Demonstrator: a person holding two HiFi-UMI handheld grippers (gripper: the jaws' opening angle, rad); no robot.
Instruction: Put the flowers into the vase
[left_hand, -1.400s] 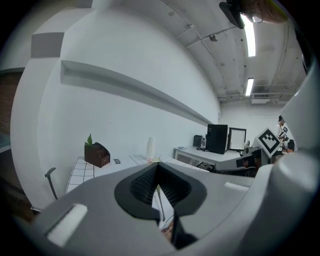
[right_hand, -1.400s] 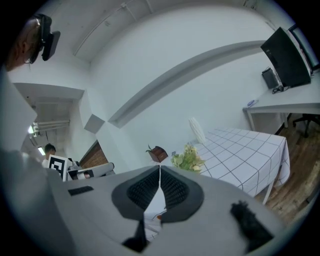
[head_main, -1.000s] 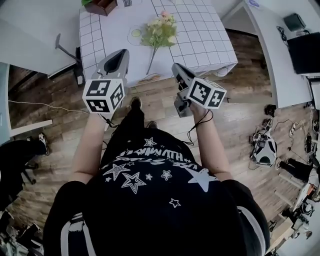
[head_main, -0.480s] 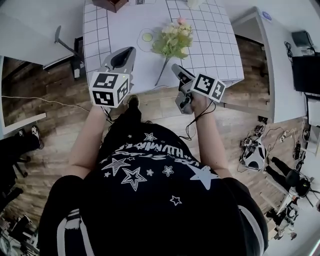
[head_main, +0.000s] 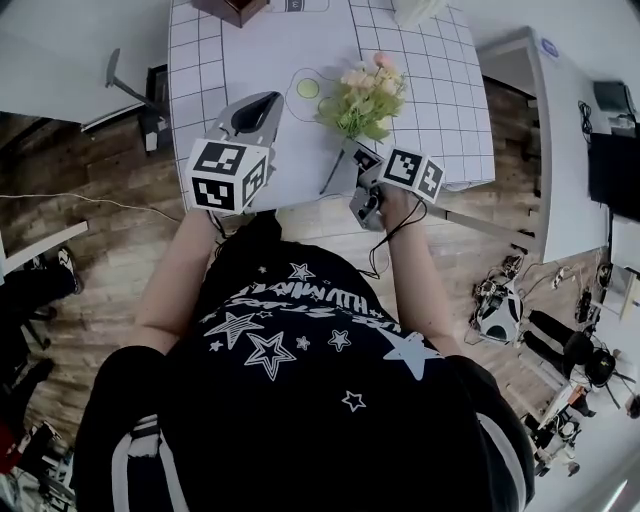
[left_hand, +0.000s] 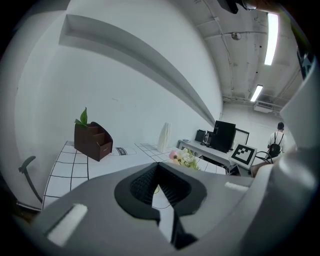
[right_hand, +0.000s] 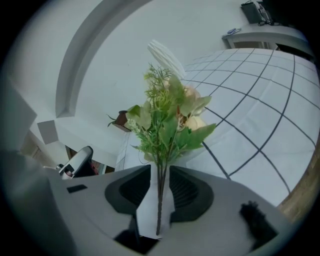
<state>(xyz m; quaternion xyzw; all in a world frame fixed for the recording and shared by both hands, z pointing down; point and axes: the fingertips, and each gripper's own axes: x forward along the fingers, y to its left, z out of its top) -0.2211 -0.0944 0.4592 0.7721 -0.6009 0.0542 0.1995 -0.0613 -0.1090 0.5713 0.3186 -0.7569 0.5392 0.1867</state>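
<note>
A second ago both grippers hung short of the table (head_main: 440, 120); now both have come in over its near edge and lower, and the right one has changed. The right gripper (right_hand: 160, 192) was pressed together then; its jaws are opening now, and the stem of the flowers (right_hand: 167, 115) runs straight up the gap between the two pads, with a sliver of light on either side, so nothing is pinched yet. The bunch itself has not shifted: it lies flat on the table, blooms pointing away from my right jaws, stem end toward me. The left gripper (left_hand: 159, 187) has its jaws pressed together with nothing in them and sits beside the bunch, off to its left. The vase (left_hand: 165, 137) stands upright well beyond both sets of jaws, past the blooms at the far side of the table, near a brown box (left_hand: 92, 140). I judge the reach done and the grasp next: closing on the thin stem squarely, or it may roll between the pads.
</note>
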